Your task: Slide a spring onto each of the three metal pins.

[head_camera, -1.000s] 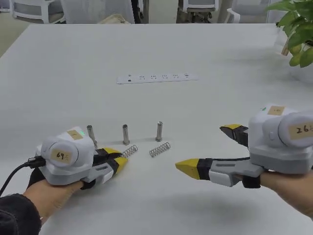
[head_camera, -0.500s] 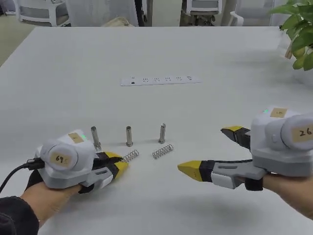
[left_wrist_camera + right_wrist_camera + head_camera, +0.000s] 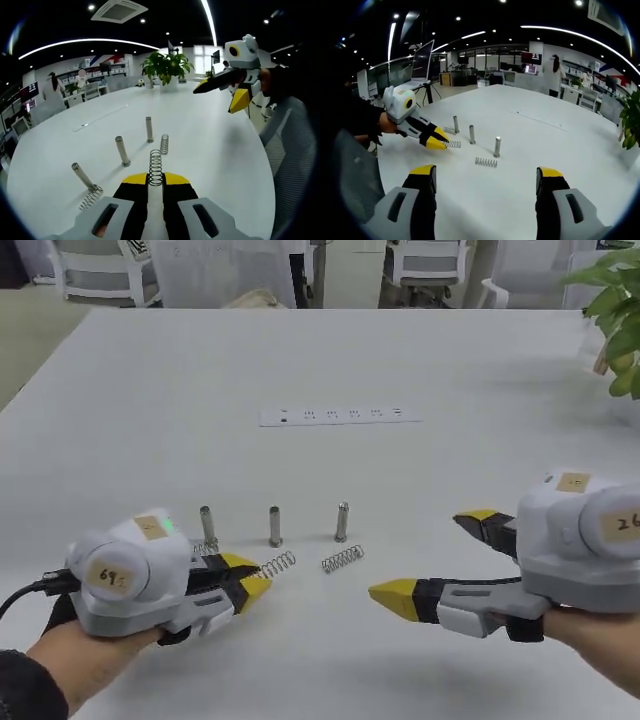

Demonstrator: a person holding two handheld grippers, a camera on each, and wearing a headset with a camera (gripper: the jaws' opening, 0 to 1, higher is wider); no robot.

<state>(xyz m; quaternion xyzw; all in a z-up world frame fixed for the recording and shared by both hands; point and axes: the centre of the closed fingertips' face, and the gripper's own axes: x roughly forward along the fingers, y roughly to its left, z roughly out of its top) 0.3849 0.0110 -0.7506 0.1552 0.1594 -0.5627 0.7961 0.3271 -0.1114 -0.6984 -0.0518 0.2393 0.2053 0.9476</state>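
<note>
The left gripper (image 3: 254, 580), white with yellow-tipped black jaws, carried a "69" label (image 3: 112, 577) and a black cable (image 3: 22, 594). The right gripper (image 3: 428, 555) matched, labelled "26".

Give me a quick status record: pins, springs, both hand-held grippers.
pins: left pin, middle pin, right pin, upright, all bare
left hand-held gripper: shut on middle spring, near end
right hand-held gripper: open, empty
left spring: lying at left pin's base
right spring: lying loose before right pin
springs on pins: none of three
</note>
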